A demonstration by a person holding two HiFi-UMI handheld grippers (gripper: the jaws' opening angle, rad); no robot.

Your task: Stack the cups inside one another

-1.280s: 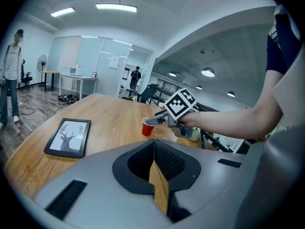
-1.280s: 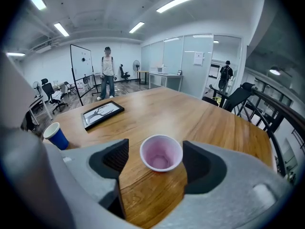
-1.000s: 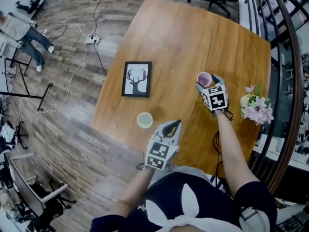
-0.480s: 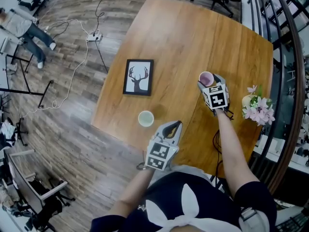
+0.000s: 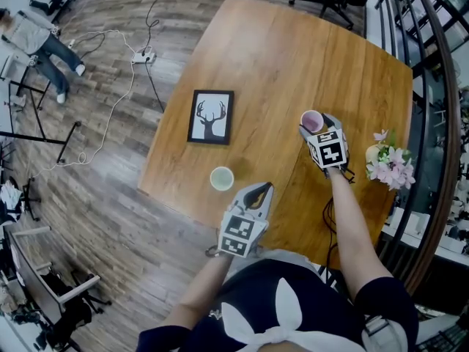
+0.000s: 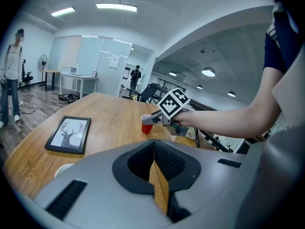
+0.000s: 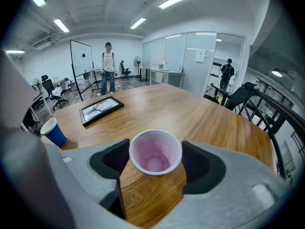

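Head view, items by size.

1. Round-cornered brown wooden tabletop: carries every item below.
2. Black-framed rectangular picture of a stag's head: lies flat on the left half of the tabletop, well apart from both claws.
3. Left grey claw: jaws together with nothing between them, at the near edge of the tabletop.
4. Right grey claw: jaws have just been closing a little. They stand wide on either side of the red plastic cup with a pale pink inside, pads against its rim.
5. Bunch of pink and white flowers: at the right edge, beside the right forearm.
6. Red cup: upright on the tabletop, mouth up, empty.
7. Blue plastic cup with a pale inside: upright near the near-left edge, close to the left claw but apart from it, well apart from the red cup.
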